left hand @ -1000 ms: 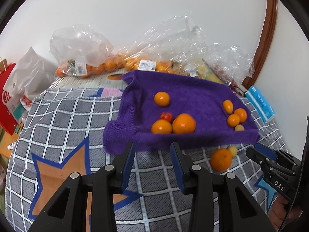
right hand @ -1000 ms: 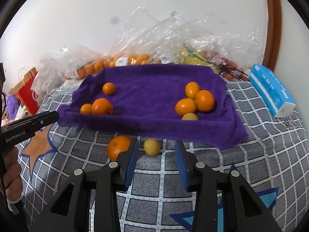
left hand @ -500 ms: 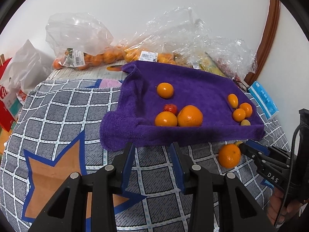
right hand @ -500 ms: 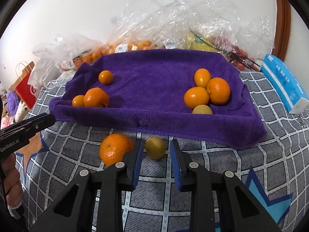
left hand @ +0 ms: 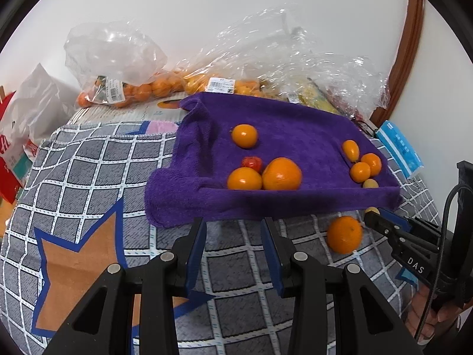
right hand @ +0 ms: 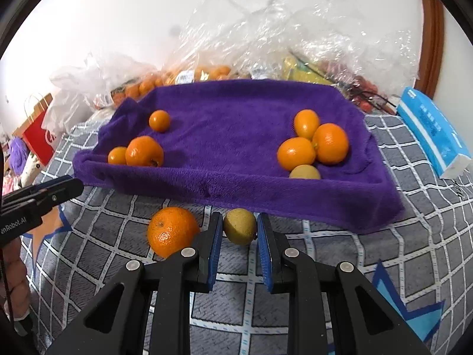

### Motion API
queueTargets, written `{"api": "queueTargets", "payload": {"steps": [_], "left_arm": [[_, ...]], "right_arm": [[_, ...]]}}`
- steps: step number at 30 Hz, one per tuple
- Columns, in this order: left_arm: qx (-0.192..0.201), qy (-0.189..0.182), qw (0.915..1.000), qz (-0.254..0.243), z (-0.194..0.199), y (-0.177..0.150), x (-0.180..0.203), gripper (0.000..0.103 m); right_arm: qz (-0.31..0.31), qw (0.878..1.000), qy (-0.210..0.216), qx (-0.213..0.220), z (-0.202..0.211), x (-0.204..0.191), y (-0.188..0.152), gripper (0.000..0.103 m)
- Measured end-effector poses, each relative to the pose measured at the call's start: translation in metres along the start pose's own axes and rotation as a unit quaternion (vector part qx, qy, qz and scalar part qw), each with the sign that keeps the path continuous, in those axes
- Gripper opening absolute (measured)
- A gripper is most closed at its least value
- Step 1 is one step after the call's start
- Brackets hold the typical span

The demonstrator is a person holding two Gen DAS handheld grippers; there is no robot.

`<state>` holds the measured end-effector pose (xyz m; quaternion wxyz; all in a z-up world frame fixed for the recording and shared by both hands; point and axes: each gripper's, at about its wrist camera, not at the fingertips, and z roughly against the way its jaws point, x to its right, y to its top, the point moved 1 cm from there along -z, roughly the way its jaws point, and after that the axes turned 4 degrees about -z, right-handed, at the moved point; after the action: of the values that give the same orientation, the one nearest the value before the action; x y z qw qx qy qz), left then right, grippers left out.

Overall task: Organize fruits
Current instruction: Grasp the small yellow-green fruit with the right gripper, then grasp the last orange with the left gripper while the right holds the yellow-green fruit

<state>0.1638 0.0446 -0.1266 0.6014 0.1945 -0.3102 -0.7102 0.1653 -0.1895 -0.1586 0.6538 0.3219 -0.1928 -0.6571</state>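
The small yellow-green fruit [right hand: 239,226] lies on the checked cloth just in front of the purple towel [right hand: 236,124], between the blue pads of the right tongs [right hand: 239,236], whose jaws are closing on it; whether the pads touch yet is unclear. It looks light, round, smooth and likely to roll or squirt out, so a gentle squeeze across its widest middle suits. A large orange [right hand: 173,230] sits just beside it. The left tongs [left hand: 233,245] hang narrow and empty.

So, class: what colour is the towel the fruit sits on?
Purple, plain with no pattern. The towel shows best in the right wrist view.
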Motion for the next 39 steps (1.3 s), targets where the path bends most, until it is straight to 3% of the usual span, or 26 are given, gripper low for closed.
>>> {"api": "queueTargets", "payload": {"steps": [16, 18, 24, 33, 39], "left_arm": [[-0.034, -0.065, 0.9962, -0.046, -0.012, -0.007, 0.072, 0.037], [-0.037, -0.075, 0.9951, -0.052, -0.017, -0.007, 0.081, 0.041], [-0.053, -0.09, 0.9926, -0.062, -0.031, -0.008, 0.101, 0.041], [-0.05, -0.085, 0.9929, -0.067, -0.049, -0.005, 0.108, 0.042], [-0.04, -0.086, 0.9932, -0.068, -0.054, -0.009, 0.108, 0.041]], "right_arm": [[-0.048, 0.998, -0.047, 0.023, 0.034, 0.072, -0.024, 0.024], [-0.048, 0.997, -0.053, 0.024, 0.034, 0.076, -0.028, 0.024], [-0.033, 0.997, -0.061, 0.023, 0.032, 0.081, -0.036, 0.024], [-0.057, 0.998, -0.032, 0.012, 0.027, 0.09, -0.035, 0.024], [-0.047, 0.998, -0.04, 0.0, 0.022, 0.086, -0.035, 0.024]]}}
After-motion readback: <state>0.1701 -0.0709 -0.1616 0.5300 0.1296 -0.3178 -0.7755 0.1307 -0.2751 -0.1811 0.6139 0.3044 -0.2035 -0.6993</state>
